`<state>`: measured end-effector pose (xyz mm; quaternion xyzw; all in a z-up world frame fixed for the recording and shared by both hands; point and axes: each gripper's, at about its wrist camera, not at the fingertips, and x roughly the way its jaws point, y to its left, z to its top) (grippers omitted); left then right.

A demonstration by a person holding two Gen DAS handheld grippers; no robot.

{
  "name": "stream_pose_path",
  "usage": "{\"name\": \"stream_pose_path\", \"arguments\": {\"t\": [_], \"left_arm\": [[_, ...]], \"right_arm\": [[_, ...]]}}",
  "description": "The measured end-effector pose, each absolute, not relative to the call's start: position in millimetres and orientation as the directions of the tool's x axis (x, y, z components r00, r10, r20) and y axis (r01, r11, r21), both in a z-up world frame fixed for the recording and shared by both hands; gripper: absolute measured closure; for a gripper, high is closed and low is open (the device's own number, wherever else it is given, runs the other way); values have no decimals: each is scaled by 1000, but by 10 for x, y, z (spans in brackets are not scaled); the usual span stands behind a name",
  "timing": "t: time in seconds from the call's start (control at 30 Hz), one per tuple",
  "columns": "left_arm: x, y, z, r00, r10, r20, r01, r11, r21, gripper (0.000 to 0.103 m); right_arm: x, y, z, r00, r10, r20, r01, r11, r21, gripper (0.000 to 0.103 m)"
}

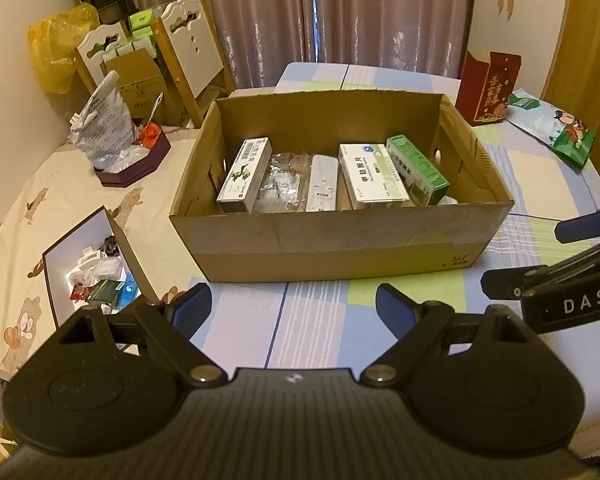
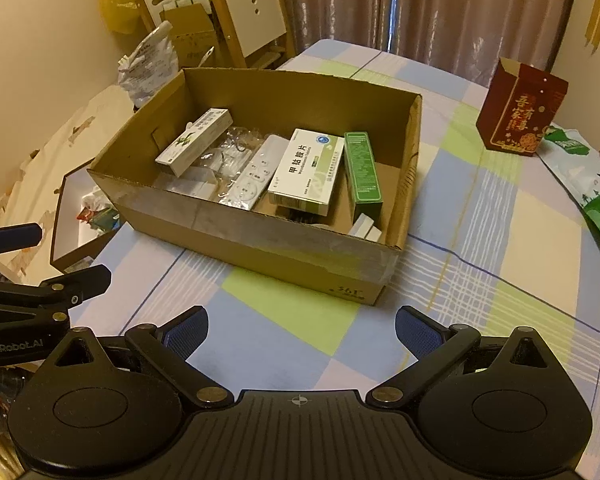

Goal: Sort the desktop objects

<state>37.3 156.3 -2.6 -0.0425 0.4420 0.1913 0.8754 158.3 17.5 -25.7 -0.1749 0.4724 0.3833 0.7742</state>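
An open cardboard box [image 1: 332, 244] [image 2: 260, 248] stands on the checked tablecloth. Inside it lie a white medicine box with a green plant print [image 1: 244, 174] [image 2: 194, 142], a white remote control [image 1: 322, 184] [image 2: 254, 178], a white medicine box with black characters [image 1: 370, 176] [image 2: 306, 170], a green carton [image 1: 418, 168] [image 2: 362, 168] and clear plastic packets [image 1: 282, 180]. My left gripper [image 1: 294, 306] hovers open and empty before the box's near wall. My right gripper [image 2: 302, 330] is likewise open and empty, nearer the box's right corner.
A red paper bag [image 1: 488, 88] [image 2: 520, 110] and a green-and-white snack bag [image 1: 552, 124] [image 2: 592, 188] lie at the right. At the left are a white-lined box of small items [image 1: 88, 264] [image 2: 84, 216], a dark tray with a plastic bag [image 1: 132, 164] and chairs [image 1: 188, 44].
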Motion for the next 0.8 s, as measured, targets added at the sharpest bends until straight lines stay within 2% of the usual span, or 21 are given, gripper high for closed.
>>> {"name": "stream_pose_path", "arguments": {"t": [0.53, 0.8], "left_arm": [[611, 1891, -364, 460, 312, -831, -379, 916, 133, 15], [699, 1978, -371, 477, 313, -822, -363, 921, 140, 15]], "right_arm": [[1694, 460, -454, 221, 391, -893, -750, 654, 101, 1], [1747, 531, -462, 214, 389, -896, -742, 662, 111, 1]]}}
